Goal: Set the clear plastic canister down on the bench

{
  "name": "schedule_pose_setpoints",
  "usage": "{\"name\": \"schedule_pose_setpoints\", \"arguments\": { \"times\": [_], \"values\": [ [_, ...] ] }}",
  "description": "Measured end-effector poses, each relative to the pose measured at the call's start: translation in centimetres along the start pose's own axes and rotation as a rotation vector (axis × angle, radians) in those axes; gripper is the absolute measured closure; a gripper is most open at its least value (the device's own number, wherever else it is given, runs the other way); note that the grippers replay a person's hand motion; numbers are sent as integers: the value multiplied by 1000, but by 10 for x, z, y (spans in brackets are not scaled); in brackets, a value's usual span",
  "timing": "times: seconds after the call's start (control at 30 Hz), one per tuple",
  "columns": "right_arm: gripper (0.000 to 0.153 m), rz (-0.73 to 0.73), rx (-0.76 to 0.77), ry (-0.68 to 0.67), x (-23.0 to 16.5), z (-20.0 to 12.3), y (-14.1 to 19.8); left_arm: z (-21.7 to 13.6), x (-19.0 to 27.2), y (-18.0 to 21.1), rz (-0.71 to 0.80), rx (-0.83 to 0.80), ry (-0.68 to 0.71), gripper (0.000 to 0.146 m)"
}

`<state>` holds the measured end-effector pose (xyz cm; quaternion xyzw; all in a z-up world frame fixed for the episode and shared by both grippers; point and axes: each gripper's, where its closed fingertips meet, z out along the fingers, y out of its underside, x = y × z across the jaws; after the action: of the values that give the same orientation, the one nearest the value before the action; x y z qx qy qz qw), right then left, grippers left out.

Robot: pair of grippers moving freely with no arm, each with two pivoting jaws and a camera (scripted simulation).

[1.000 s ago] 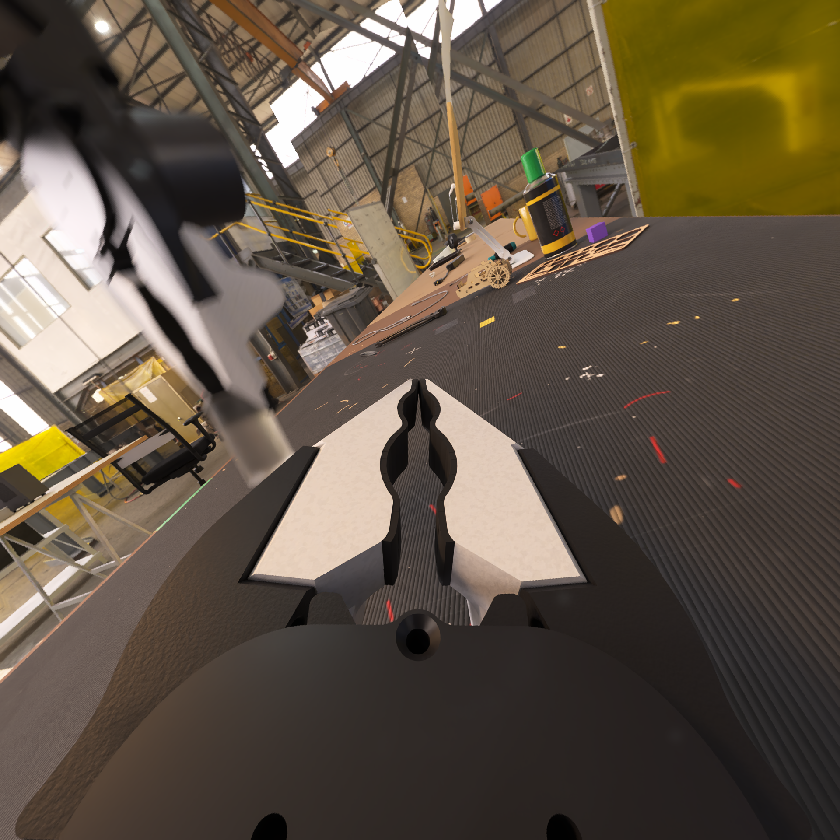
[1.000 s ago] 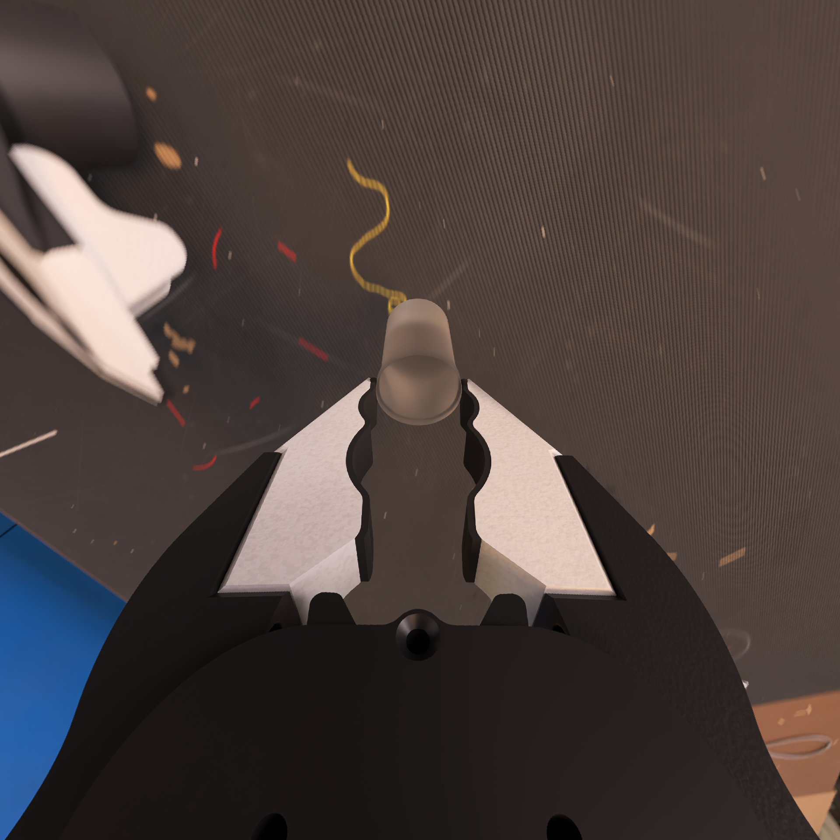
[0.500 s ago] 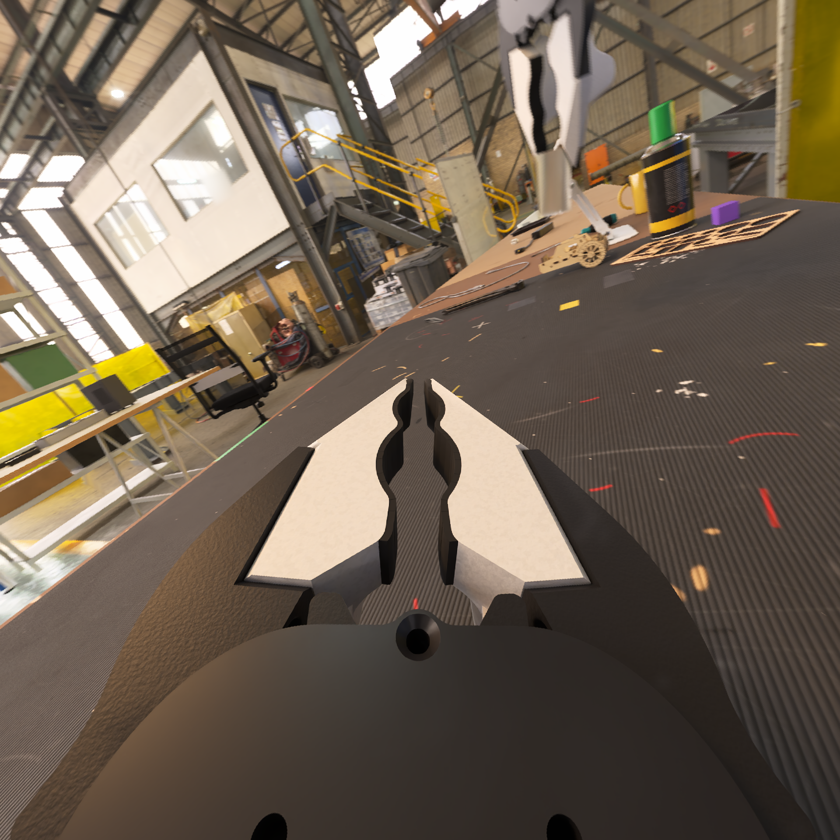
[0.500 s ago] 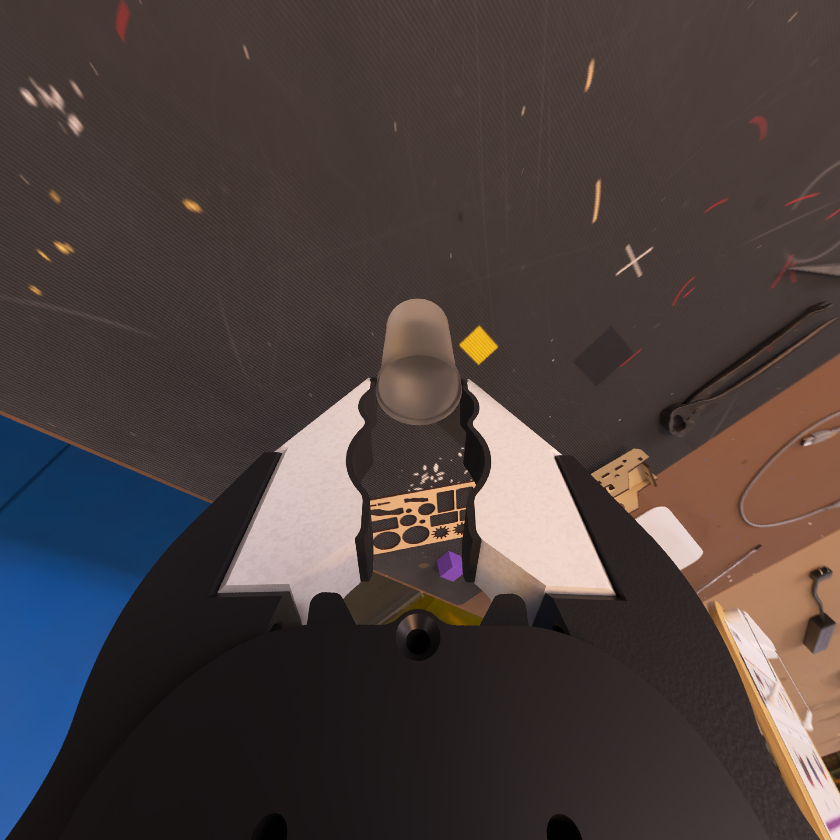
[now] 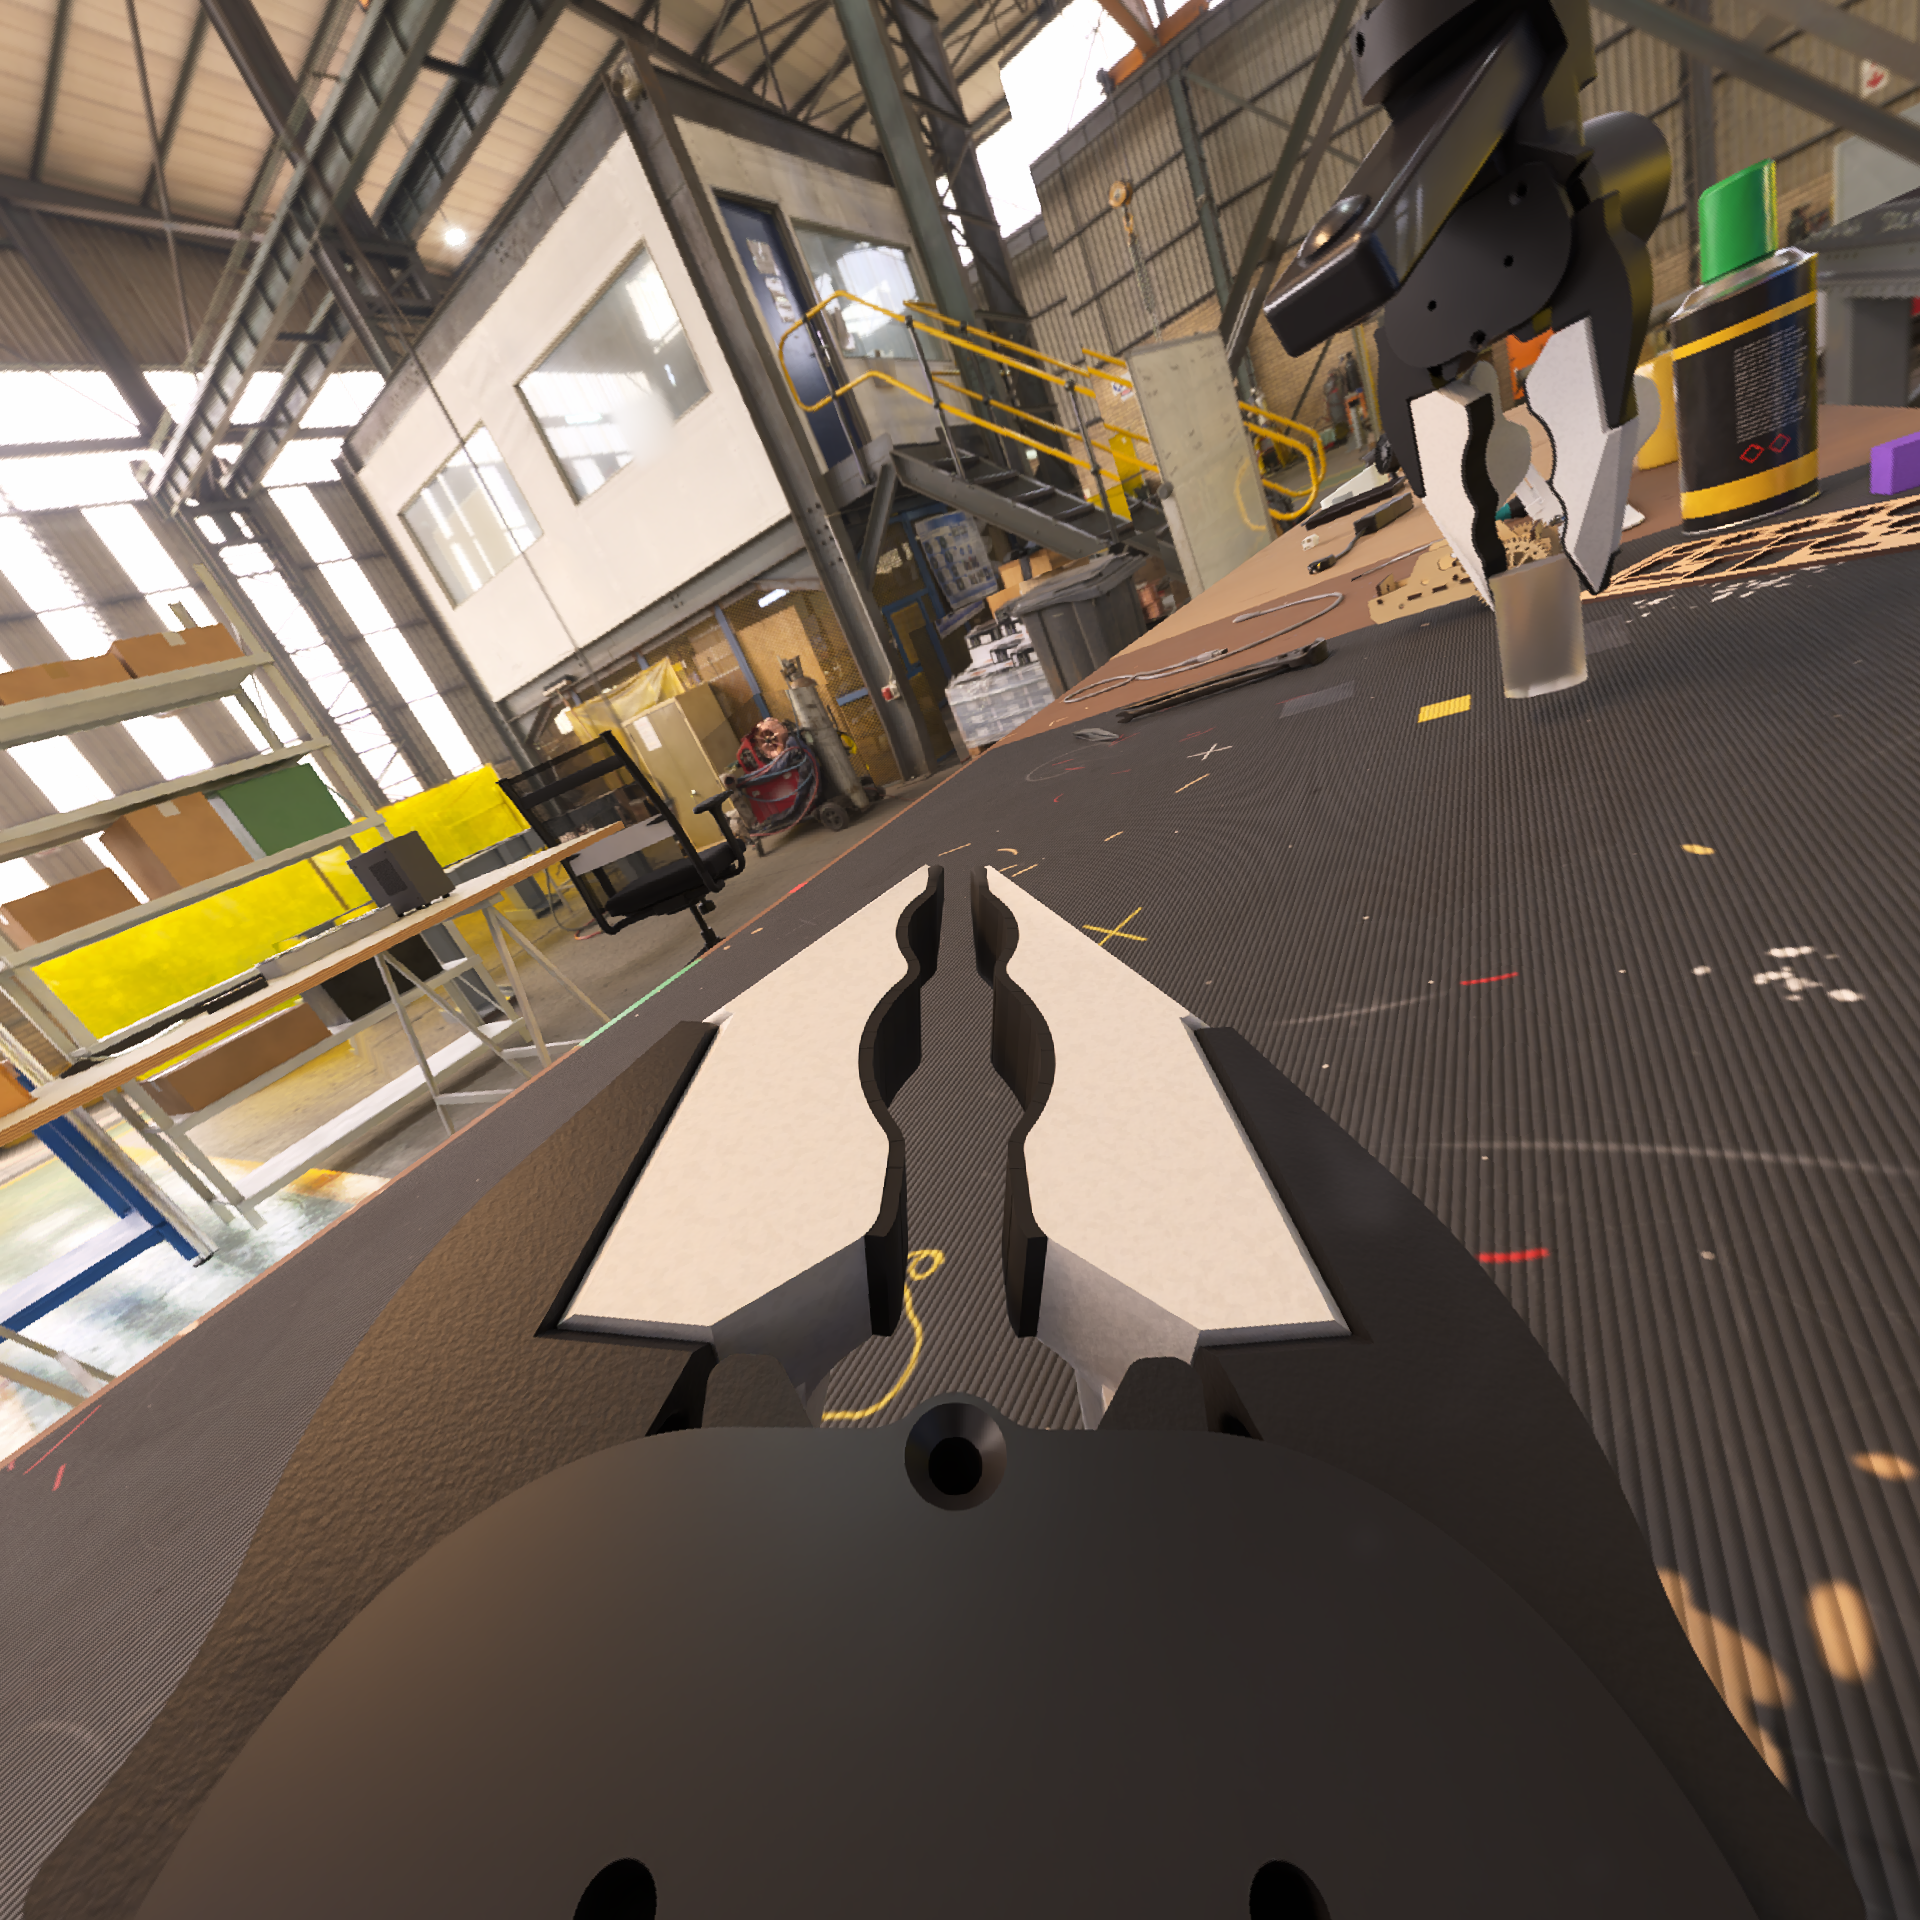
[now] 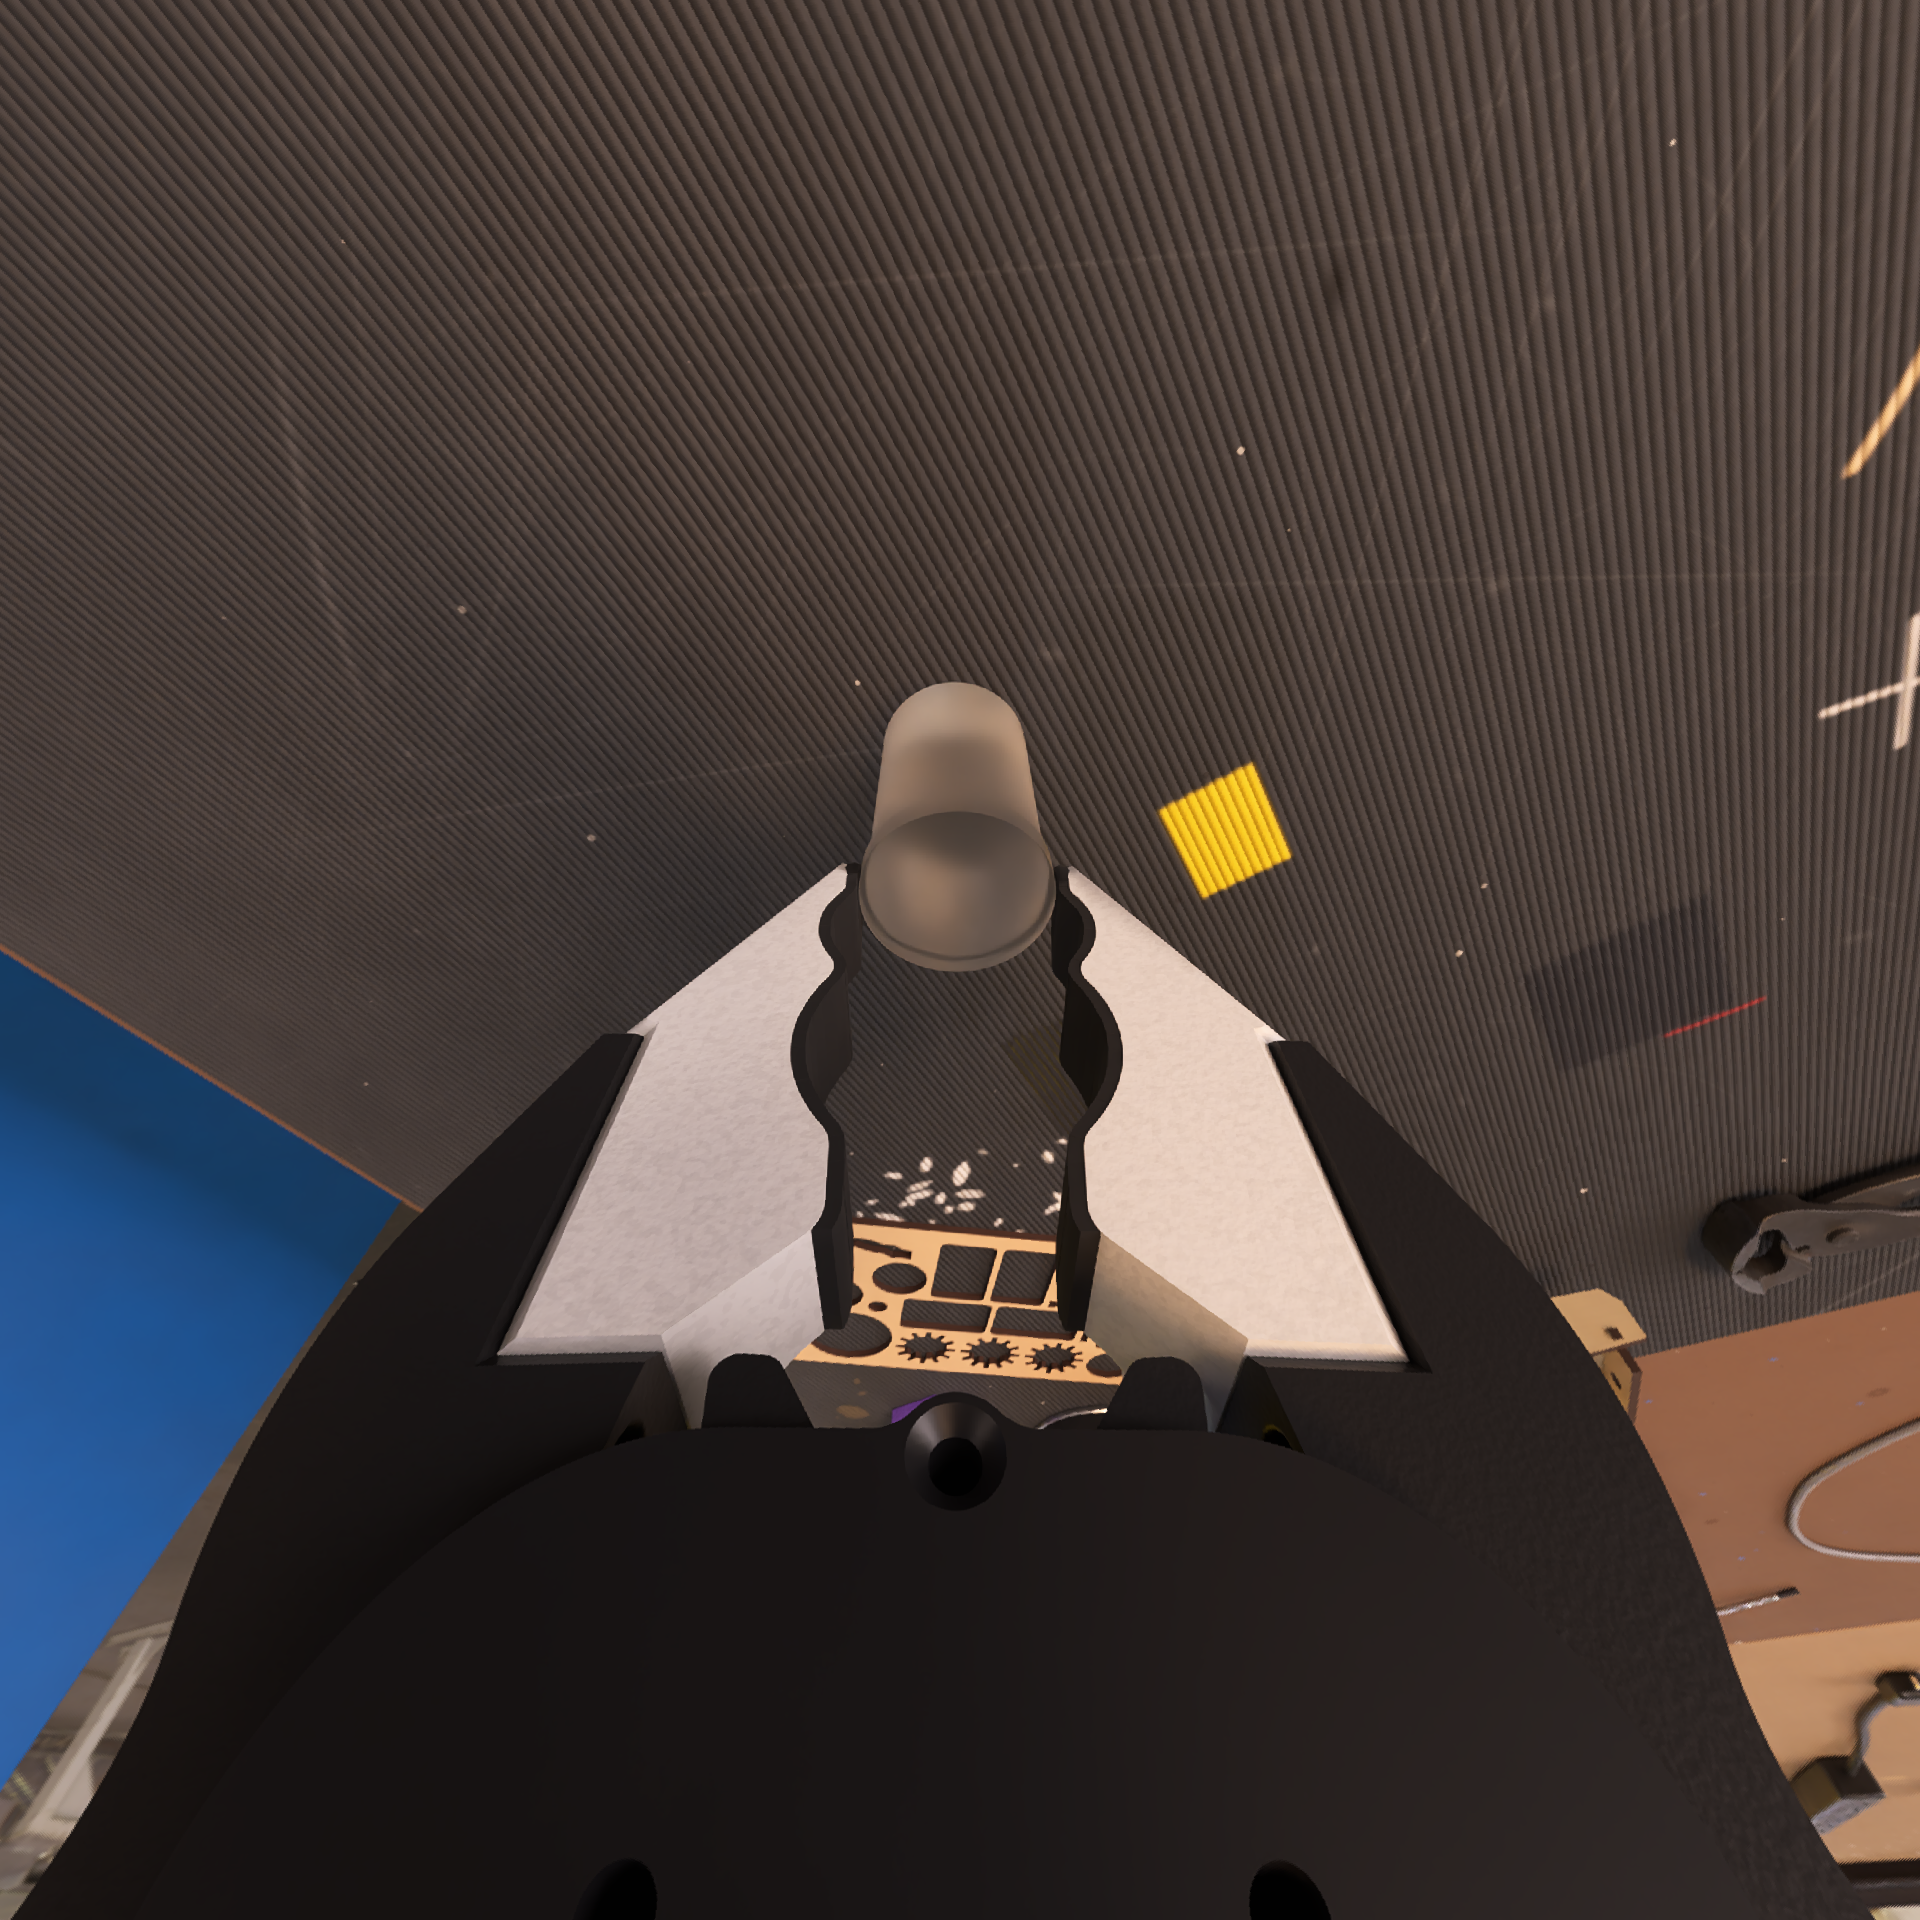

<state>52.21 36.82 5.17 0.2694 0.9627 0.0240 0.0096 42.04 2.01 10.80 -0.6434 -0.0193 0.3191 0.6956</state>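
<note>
The clear plastic canister is a small frosted cylinder pinched upright between my right gripper's fingertips. In the left wrist view the right gripper hangs at the far right and points down. There the canister's base is at or just above the dark ribbed bench mat; I cannot tell if it touches. My left gripper lies low over the mat, its jaws nearly together with nothing between them.
A green-capped spray can, a yellow mug, a purple block and a laser-cut wooden sheet stand behind the canister. A yellow square mark lies just beside it. A long dark tool lies farther left. The bench edge runs along the left.
My right gripper has carried the canister away from the left gripper, across the mat toward the back, and lowered it close to the mat beside the yellow square. The left gripper stays shut and empty.
</note>
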Motion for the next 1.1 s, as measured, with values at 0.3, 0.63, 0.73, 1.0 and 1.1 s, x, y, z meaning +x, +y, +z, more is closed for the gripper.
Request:
{"name": "schedule_pose_setpoints", "arguments": {
  "times": [0.3, 0.63, 0.73, 1.0, 1.1],
  "values": [
    [116, -34, -52, 42, -3, 13, 1, 2, -9, 3, -56, -3, -21, 141],
    [79, 228, 196, 249, 15, -38, 1, 3, -12, 3, -54, 4, -32, 134],
    [73, 285, 522, 386, 16, -75, -18, 4, -17, 4, -59, 1, -55, 117],
    [46, 217, 1353, 867, -49, -174, -96, 1, -17, 1, -74, -11, -48, 102],
    [37, 219, 1398, 918, -77, -177, -125, -6, -12, -11, -96, -21, -15, 102]
  ]
}}
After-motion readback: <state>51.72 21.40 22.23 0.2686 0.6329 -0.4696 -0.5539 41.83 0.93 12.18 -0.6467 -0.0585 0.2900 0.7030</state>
